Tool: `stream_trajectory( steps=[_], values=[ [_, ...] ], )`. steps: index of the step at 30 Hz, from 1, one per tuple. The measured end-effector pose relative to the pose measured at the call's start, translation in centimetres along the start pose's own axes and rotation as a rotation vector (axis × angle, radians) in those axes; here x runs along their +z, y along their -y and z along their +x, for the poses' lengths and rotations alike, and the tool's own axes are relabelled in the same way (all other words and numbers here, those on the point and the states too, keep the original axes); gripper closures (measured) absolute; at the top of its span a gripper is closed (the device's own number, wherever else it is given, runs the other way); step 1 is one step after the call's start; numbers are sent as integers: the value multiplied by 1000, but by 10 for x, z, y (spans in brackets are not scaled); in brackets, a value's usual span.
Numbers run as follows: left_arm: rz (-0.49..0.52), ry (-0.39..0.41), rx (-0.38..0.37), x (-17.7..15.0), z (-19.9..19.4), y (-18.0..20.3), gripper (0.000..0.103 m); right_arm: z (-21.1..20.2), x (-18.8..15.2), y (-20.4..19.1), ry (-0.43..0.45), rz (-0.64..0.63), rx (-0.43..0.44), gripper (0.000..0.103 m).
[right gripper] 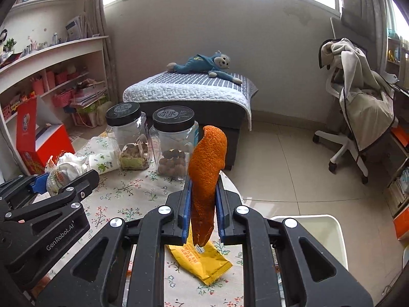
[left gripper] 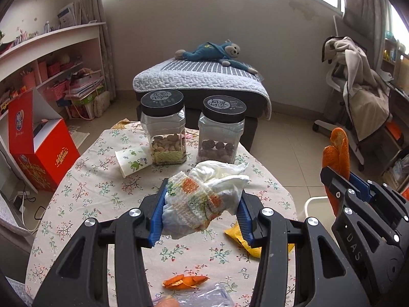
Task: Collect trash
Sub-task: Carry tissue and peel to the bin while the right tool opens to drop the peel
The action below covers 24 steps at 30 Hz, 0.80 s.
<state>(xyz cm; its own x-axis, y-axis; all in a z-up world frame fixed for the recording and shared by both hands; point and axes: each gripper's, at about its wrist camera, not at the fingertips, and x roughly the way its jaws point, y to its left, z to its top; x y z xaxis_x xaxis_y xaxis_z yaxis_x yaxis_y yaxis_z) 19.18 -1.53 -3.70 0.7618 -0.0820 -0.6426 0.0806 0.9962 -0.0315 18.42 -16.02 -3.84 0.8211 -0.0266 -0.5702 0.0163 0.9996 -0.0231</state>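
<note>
Tissue wad (left gripper: pixel 204 199): soft, crumpled, part printed; clamped in left gripper (left gripper: pixel 202 213) above the table (left gripper: pixel 84 189), near side of the jars (left gripper: pixel 163 128).
Peel (right gripper: pixel 207 176): long, pebbled, stiff curl; pinched narrow in right gripper (right gripper: pixel 203 209), beyond table's edge, over white bin (right gripper: pixel 329 232).
Risk: loose tissue tail may snag or shed; peel, held at mid-length, may pivot and slip.
Remaining on table: yellow foil wrapper (right gripper: pixel 204 263), peel scrap (left gripper: pixel 185 281).
</note>
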Motion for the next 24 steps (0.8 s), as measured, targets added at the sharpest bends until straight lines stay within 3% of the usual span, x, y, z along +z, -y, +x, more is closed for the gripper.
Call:
stream_trajectory(
  steps=[20, 21, 22, 24],
  values=[
    [111, -22, -132, -9, 6, 110, 56, -21, -19, 118, -48, 128, -176, 85],
    [118, -25, -139, -10, 7, 116, 56, -23, -19, 125, -42, 142, -187, 81],
    [126, -27, -147, -11, 7, 123, 56, -26, -19, 132, -37, 158, -202, 63],
    [140, -34, -162, -13, 8, 134, 56, -34, -20, 147, -10, 194, -240, 50]
  ],
)
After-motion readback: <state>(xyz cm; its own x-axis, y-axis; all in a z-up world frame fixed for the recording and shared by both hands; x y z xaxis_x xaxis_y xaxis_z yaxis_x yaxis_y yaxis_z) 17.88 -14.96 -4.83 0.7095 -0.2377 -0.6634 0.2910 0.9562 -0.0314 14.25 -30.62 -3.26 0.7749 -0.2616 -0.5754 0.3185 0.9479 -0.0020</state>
